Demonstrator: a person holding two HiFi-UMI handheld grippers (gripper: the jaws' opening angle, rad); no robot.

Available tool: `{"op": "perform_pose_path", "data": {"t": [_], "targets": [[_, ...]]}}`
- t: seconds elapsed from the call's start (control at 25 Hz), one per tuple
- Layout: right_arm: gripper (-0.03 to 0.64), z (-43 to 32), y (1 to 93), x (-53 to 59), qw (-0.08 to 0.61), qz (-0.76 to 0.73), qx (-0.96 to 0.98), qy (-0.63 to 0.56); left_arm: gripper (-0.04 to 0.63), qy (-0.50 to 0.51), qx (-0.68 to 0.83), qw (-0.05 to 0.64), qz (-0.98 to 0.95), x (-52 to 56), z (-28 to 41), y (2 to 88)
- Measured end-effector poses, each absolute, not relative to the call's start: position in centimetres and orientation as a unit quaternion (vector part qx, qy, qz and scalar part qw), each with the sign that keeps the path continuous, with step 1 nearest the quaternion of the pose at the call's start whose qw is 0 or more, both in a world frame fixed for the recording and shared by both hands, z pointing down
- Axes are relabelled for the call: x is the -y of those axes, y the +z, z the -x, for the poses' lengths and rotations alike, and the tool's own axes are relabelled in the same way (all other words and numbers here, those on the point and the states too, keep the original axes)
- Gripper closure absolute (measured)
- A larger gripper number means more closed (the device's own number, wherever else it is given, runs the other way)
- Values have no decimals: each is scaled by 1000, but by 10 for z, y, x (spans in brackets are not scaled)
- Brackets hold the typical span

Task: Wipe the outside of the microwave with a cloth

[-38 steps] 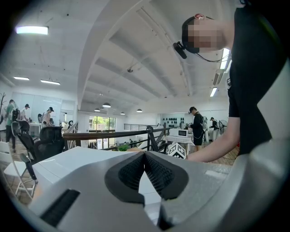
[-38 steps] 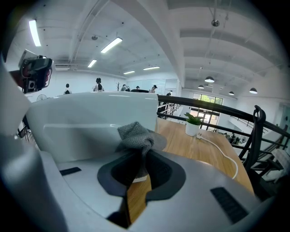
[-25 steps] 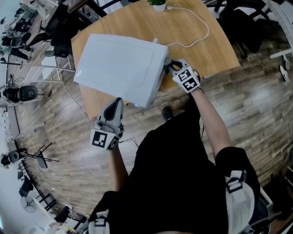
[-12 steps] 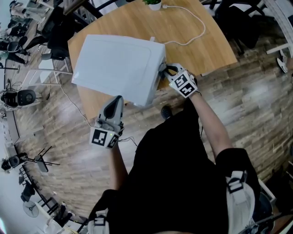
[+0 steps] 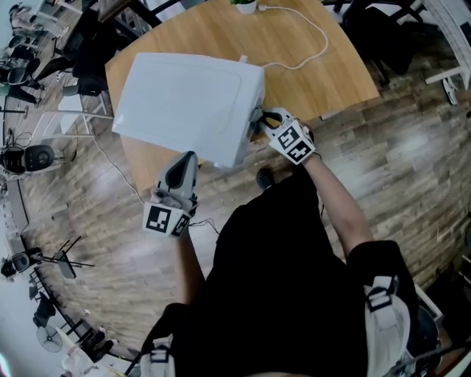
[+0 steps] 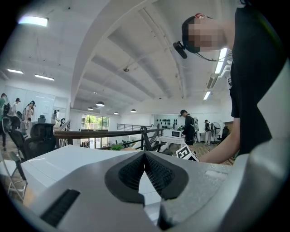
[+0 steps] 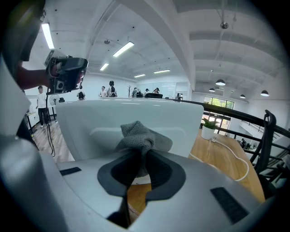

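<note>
Looking down, there's one white microwave (image 5: 184, 103) at the near-left part of the single wooden counter (image 5: 324, 74). Its near side sits right along the counter's edge, and its long axis runs left to right across the head view. There's bare wood open to its right and behind it, where one white cable (image 5: 318, 40) and one potted plant (image 5: 246, 6) sit.

There are two tools. The right tool (image 5: 259, 120) is clenched on one bunched grey cloth (image 7: 140, 136), up against the microwave's right end panel. The left tool (image 5: 185, 162) is closed with nothing in it, and it hovers off the counter's near edge over the wood floor (image 5: 412, 169), just beside the microwave's near corner.
</note>
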State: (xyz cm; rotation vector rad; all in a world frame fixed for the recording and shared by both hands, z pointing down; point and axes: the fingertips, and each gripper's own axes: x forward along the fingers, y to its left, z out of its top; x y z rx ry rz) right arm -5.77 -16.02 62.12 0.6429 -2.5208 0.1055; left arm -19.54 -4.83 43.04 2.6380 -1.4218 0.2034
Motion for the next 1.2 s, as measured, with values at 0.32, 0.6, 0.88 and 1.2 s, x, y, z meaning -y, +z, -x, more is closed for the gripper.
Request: {"op": "perform_pose_path", "data": {"t": [0.32,0.6,0.88,1.2], "targets": [[577,71,624,122,263,-182,947,23,594,55,466,68,-880,53,189,428],[577,77,619,102,267,-158,951,16,594,52,463,72,-882,54,185,430],[577,82,617,81,264,-137,954,21,594,59,462,69,-882,50,185,432],[577,99,615,52,252,-99,962,21,594,53,465,76,-880,50,184,432]]}}
